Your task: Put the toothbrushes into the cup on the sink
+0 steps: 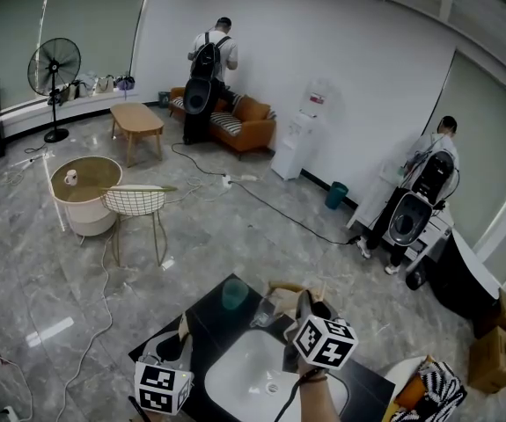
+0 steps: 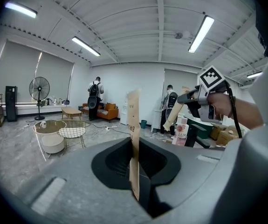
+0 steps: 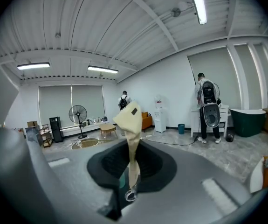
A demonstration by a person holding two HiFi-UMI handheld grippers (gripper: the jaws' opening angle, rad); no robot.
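The left tongs (image 2: 136, 147) are pressed onto a flat brown paper toothbrush pack (image 2: 134, 120). It stands upright and edge-on between the pads, and its top rises well above the tips. The right tongs (image 3: 133, 164) pinch a crumpled tan paper pack (image 3: 130, 118) low on its length. Its wider, bent head sticks up past the tips, and something small and shiny shows at its lower end, too unclear to name.

Both tongs hang over a black counter (image 1: 201, 322). The left pair is above its near left part, and the right pair is above the white sink (image 1: 239, 372) set into it.

The green cup (image 1: 234, 294) stands on the counter beyond both tongs, ahead of them and between the two. Neither pack touches it. A clear glass (image 1: 264, 312) stands just right of the cup, just ahead of the right tongs. A pink bottle (image 2: 182, 132) stands to the right of the left tongs, below the tan pack as the left gripper view shows it.
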